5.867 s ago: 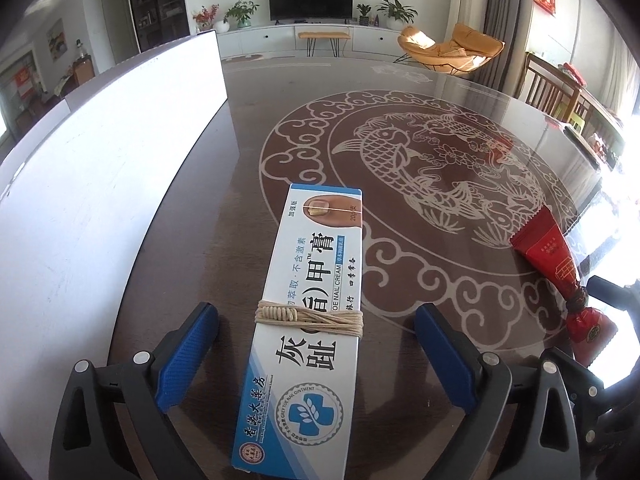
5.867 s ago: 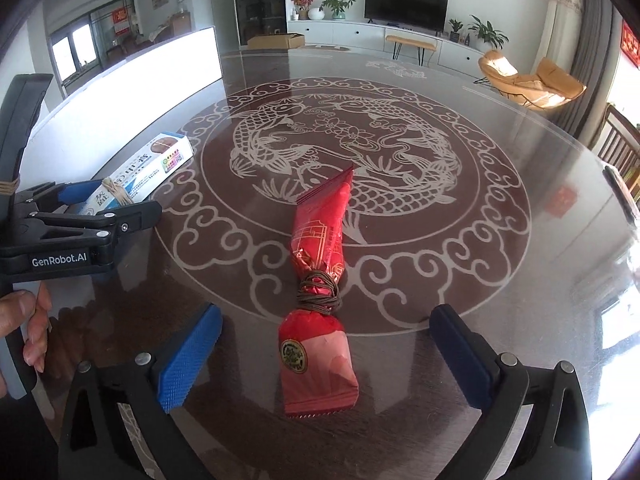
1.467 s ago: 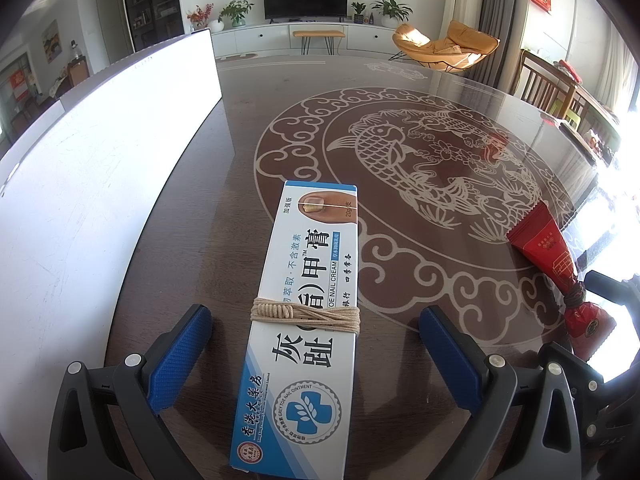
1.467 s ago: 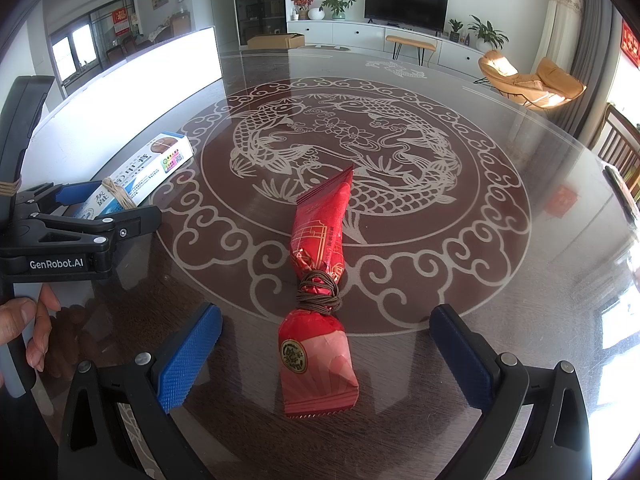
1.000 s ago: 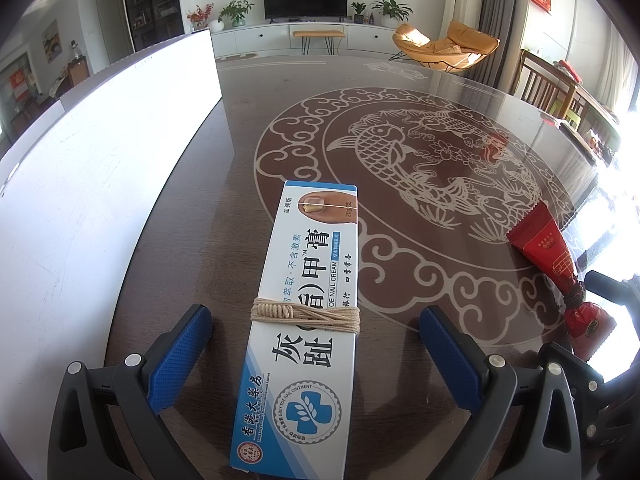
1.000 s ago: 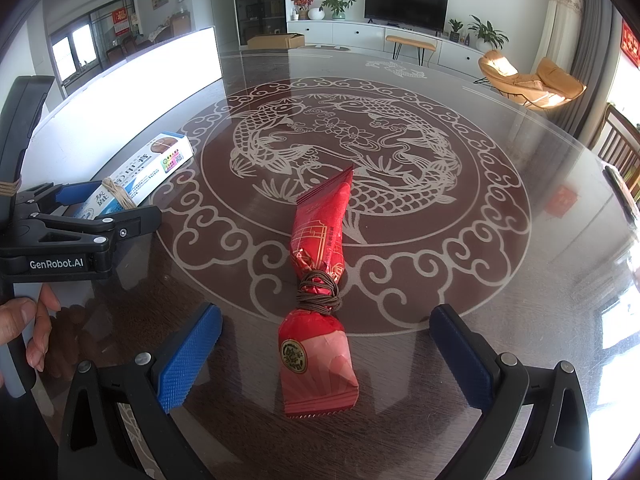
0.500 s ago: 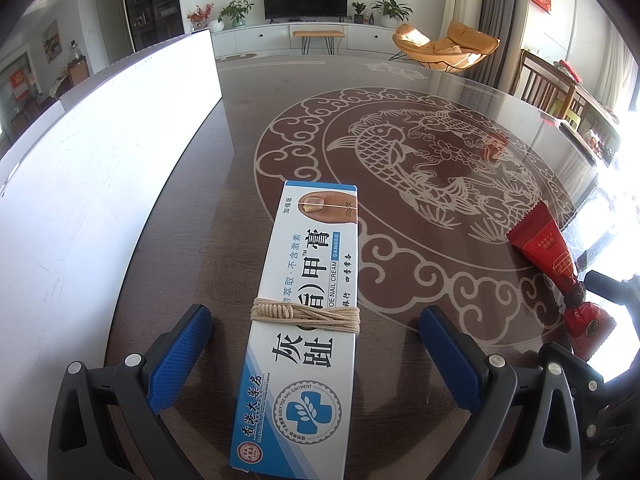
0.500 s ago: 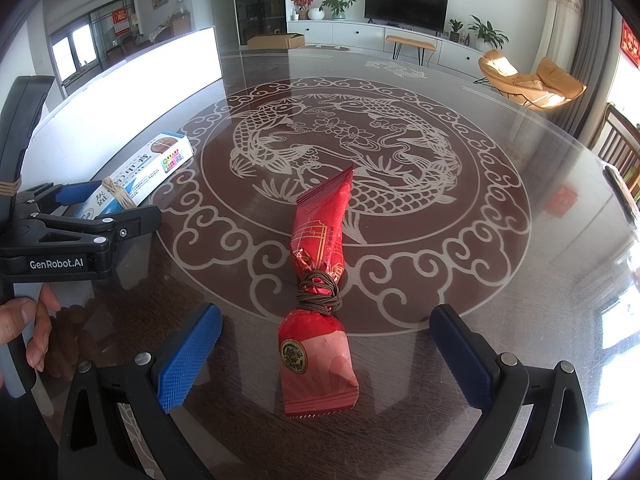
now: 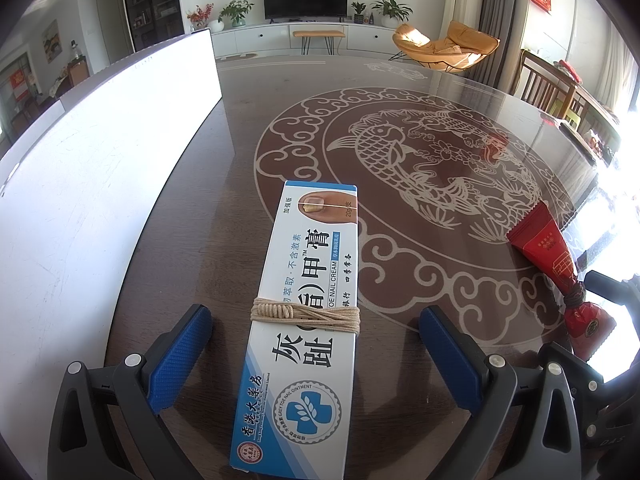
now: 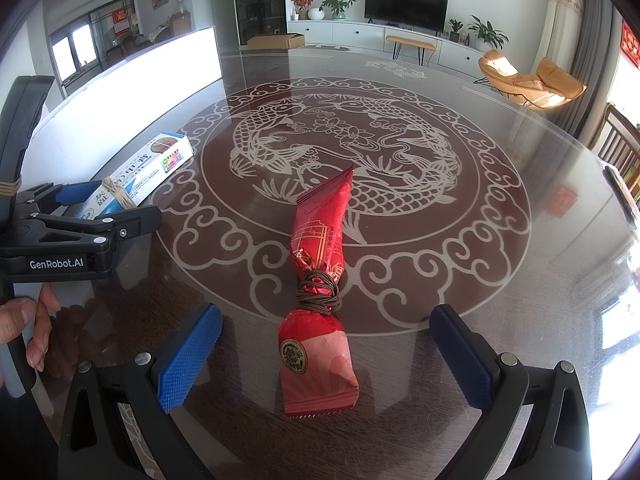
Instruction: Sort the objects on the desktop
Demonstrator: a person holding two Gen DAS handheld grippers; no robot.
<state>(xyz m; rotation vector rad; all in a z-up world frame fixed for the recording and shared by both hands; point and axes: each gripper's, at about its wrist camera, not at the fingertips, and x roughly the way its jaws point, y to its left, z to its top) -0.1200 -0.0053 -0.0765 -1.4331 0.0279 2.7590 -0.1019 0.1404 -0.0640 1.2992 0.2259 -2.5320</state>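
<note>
Sunlight glares off a dark round desk (image 10: 500,280) inlaid with a pale fish-and-cloud pattern, where two bundled items lie between two hand-held tools. Left tool (image 9: 316,354), its blue-padded fingers (image 9: 180,356) spread wide, straddles a white-and-blue nail cream box (image 9: 306,328) that lies flat and lengthwise along the tool's axis, a band of tan string (image 9: 306,314) wound around its middle; neither pad touches the carton. Right tool (image 10: 326,354) stands equally wide around a red foil packet (image 10: 320,288), cinched near its lower third by a knot of brown cord (image 10: 318,300), its serrated far end pointing toward the desk's centre and its nearer, squarer end lying between the blue pads (image 10: 190,356) without contact. From the right wrist view the left tool (image 10: 132,210) appears at the left edge as a black frame marked "GenRobot.AI", with the box (image 10: 140,174) angled beneath its tips and a person's hand (image 10: 24,330) gripping the handle below. From the left wrist view the packet (image 9: 556,272) sits well apart to the right of the box, beside what seems to be part of the other tool, though that corner is washed out. A tall white board (image 9: 80,208) stands along the desk's left side.
</note>
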